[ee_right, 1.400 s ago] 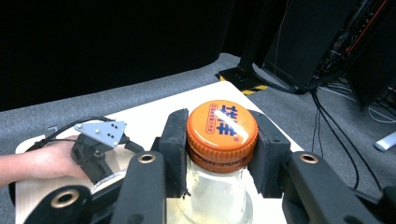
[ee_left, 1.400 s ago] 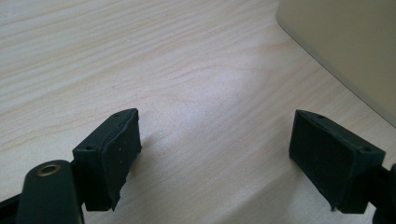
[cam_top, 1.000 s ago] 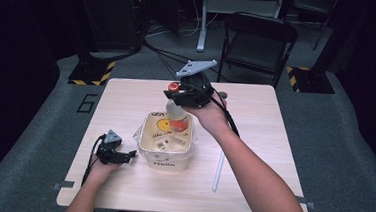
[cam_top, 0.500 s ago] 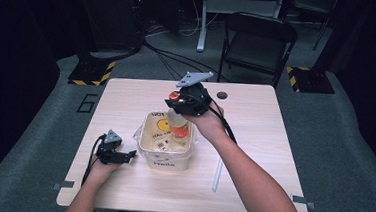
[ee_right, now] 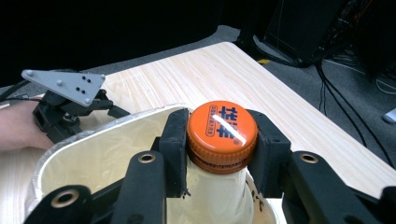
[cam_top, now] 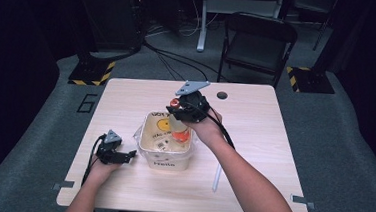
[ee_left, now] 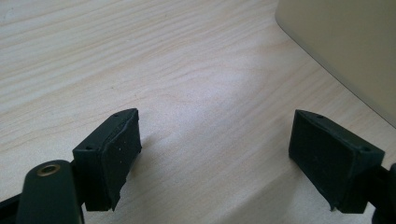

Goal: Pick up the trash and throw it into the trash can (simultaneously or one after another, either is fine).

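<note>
Clearly upright, the pale bottle (ee_right: 219, 196) wears an orange cap (ee_right: 222, 127).

**Surroundings: table and floor**

The light wooden table (cam_top: 253, 140) has a visible grain and a round dark hole (cam_top: 222, 95) near its far edge. A thin white strip (cam_top: 217, 175), straw-like, lies on the tabletop toward the near right. Grey brackets (cam_top: 64, 184) sit at both near corners of the table.

A black folding chair (cam_top: 258, 43) stands just beyond the far edge, on grey carpet (cam_top: 343, 147). Black cables (cam_top: 166, 59) trail across the carpet behind the table. Two stand bases edged with yellow-and-black hazard tape (cam_top: 92, 72) rest on the floor, one at far left, the other (cam_top: 309, 79) at far right. A white figure 6 (cam_top: 87, 103) is marked on the carpet left of the table.
</note>
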The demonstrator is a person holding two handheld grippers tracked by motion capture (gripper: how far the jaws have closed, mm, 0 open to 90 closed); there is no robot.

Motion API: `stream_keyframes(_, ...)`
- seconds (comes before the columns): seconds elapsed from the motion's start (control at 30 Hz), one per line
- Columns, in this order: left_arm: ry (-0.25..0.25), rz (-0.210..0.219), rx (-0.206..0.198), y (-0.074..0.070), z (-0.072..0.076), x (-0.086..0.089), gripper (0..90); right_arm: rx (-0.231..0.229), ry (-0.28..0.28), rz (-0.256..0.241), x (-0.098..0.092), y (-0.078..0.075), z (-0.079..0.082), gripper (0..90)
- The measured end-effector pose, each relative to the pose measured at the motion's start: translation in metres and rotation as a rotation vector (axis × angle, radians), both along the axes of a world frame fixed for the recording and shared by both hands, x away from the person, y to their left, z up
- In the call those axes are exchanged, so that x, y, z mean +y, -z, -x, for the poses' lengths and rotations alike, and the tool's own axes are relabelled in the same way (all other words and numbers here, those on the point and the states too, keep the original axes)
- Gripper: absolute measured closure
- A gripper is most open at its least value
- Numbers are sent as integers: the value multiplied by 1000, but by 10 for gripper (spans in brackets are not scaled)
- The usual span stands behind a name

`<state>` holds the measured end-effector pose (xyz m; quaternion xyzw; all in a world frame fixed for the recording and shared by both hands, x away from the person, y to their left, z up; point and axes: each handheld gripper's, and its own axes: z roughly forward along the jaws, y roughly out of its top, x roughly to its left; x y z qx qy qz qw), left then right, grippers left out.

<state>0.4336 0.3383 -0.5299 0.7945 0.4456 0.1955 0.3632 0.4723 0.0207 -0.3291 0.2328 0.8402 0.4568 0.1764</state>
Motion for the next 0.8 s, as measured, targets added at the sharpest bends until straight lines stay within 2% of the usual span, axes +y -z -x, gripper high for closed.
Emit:
stream_keyframes(0.4,0,0,1,0,0,0,167,9,19,19,-1,16,-5,615)
stream_keyframes(0.67,1,-1,0,0,0,0,167,62,15,21,-7,26,-13,614)
stream_keyframes(0.8,2,-4,3,0,0,0,167,71,11,6,-12,29,-16,614)
